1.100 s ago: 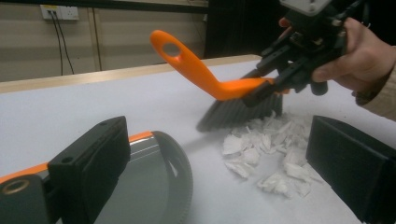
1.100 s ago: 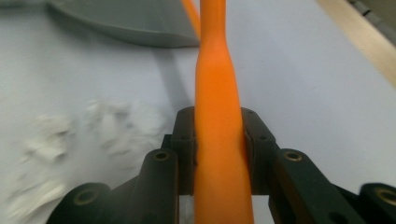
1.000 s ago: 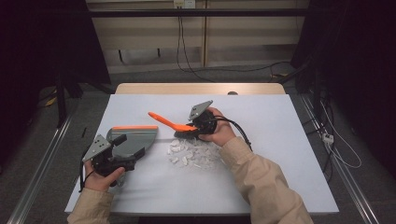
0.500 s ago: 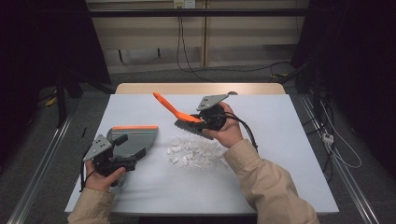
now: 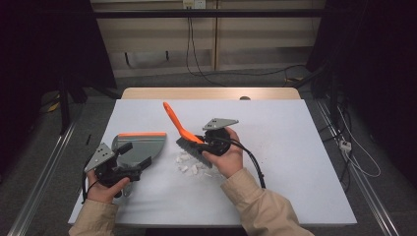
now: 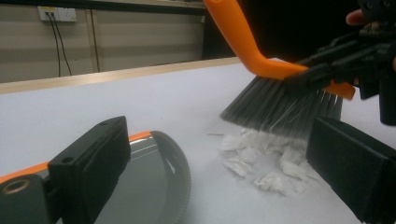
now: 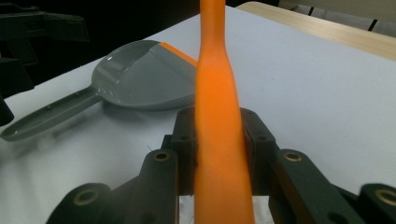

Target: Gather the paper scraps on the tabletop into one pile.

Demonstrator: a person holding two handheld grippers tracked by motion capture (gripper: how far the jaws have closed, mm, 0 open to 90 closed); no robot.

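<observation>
With the brush point(image 5: 184, 135) at frame centre clamped in the right gripper point(image 5: 209, 142) and the left gripper point(image 5: 129, 162) spread open behind the dustpan point(image 5: 140, 146), the scraps point(image 5: 194, 164) should be swept leftward in low, short strokes.

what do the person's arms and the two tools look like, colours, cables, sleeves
Both forearms wear light beige long sleeves, loose and creased. Each hand carries a black tool: the left tool and the right tool are built of blocky black plastic links with round screw holes. A grey three-cornered plate with small holes sits on top of each. A thick black cable trails from the right tool along the sleeve.
</observation>
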